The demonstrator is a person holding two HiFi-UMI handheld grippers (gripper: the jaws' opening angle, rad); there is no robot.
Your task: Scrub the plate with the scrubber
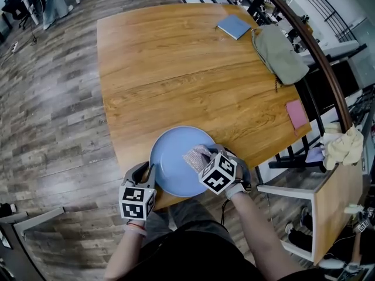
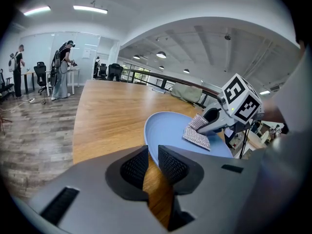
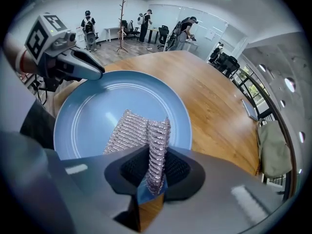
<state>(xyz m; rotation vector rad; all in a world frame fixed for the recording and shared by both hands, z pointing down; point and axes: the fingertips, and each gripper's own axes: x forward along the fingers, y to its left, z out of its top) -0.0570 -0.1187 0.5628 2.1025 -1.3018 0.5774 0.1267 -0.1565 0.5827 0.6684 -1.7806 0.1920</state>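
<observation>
The right gripper (image 3: 152,174) has its jaws clamped on one fold of the silvery scrubber (image 3: 131,130), whose free flap lies flat on the blue plate (image 3: 92,106) — set to rub its face. The left gripper (image 2: 152,165) pinches the plate's rim, likely steadying it at the table (image 1: 176,69) edge.

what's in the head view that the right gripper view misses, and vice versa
Head view only: a flat pink item at the table's edge and a crumpled pale cloth beyond it. Right gripper view only: a coat stand, people far behind, and the right gripper with fingers closed on the scrubber. Both: scrubber on the blue plate, whose rim the left gripper grips.
</observation>
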